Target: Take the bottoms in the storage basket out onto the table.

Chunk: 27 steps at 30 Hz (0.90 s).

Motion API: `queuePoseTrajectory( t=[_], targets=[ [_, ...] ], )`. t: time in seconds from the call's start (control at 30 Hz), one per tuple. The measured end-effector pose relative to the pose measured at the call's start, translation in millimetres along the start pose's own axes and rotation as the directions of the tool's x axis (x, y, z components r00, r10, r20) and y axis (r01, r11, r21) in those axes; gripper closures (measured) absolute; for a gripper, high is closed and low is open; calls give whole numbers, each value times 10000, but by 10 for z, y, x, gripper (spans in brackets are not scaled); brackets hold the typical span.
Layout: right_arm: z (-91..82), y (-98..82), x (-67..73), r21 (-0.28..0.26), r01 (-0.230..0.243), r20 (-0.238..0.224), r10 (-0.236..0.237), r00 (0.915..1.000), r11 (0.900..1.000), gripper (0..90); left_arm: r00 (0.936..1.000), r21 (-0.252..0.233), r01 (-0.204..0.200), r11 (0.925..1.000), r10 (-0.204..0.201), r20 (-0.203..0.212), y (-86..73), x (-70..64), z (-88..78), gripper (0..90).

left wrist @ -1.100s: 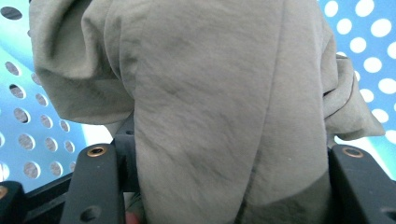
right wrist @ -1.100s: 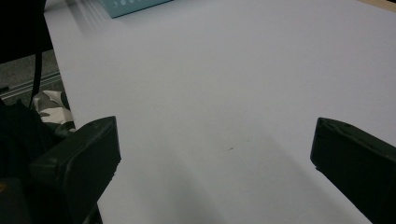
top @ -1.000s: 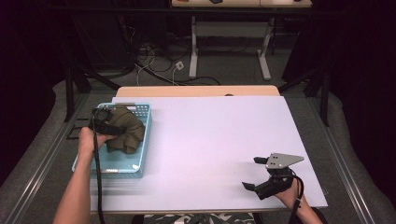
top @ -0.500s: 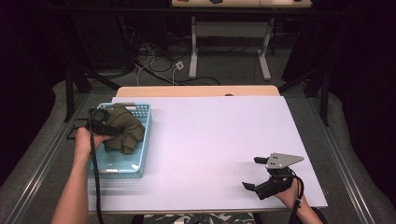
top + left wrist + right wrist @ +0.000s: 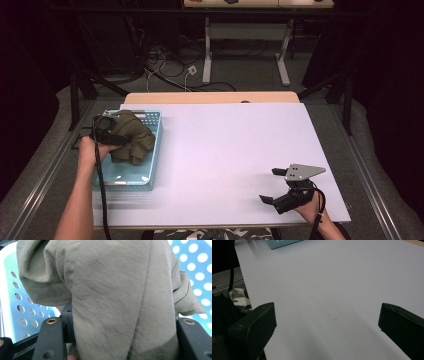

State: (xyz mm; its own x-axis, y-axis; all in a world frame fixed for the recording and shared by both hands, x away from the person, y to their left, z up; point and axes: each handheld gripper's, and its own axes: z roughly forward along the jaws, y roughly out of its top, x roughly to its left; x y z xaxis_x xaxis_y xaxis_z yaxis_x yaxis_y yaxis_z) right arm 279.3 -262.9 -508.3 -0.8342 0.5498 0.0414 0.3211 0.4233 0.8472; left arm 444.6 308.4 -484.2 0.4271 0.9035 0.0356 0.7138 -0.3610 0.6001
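Observation:
A crumpled olive-green cloth (image 5: 132, 140) hangs bunched over a light blue perforated basket (image 5: 131, 176) at the table's left side. My left gripper (image 5: 117, 137) is shut on the cloth from the left. In the left gripper view the cloth (image 5: 117, 290) drapes between and over both black jaws of that gripper (image 5: 120, 323), with the basket's holed wall (image 5: 22, 307) behind it. My right gripper (image 5: 270, 185) rests near the front right of the white table (image 5: 225, 145), open with nothing in it. In the right gripper view its jaws (image 5: 328, 315) stand wide apart over bare tabletop.
A corner of the blue basket (image 5: 283, 243) shows at the far edge of the right gripper view. A black cable (image 5: 101, 200) trails from the left gripper along the forearm. Dark floor, cables and table legs lie beyond the table's far wooden edge (image 5: 210, 97).
The left hand and the cloth bundle have shifted only slightly over the basket. The right gripper has stayed where it was.

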Motion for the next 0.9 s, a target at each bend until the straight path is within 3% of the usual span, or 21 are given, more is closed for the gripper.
queuePoseTrajectory(
  t=[0.9],
  targets=[
    [-4, -4, -7, -15, -27, 8, 27, 10000, 10000, 14, 9994, -377, -299, 9988, 292, -171, 51, -62, -207, 383]
  ],
)
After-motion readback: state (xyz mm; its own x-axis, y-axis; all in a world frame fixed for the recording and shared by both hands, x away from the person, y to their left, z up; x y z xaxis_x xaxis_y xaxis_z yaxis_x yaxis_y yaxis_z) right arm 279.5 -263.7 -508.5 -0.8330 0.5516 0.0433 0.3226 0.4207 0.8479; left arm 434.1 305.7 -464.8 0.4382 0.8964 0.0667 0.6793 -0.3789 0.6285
